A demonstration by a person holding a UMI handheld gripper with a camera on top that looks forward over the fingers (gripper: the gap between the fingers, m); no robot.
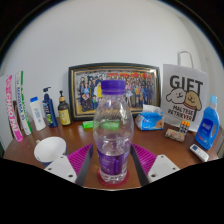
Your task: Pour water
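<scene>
Wooden tabletop (pixel 70 140) crowded at the back: framed picture (pixel 114 90) behind the water bottle (pixel 113 135), white gift bag (pixel 185 100) to the right of it, toiletry bottles to the left, white round object (pixel 49 150) nearer left. Clear bottle with purple cap (pixel 113 87) upright on the tabletop, between the pads of the claw (pixel 113 160). Claw spread, small gap visible at each side, not yet pinching. Step in hand, probably: grasping before pouring. Next: close on the body, lift straight, then tilt. No receiving cup visible.
</scene>
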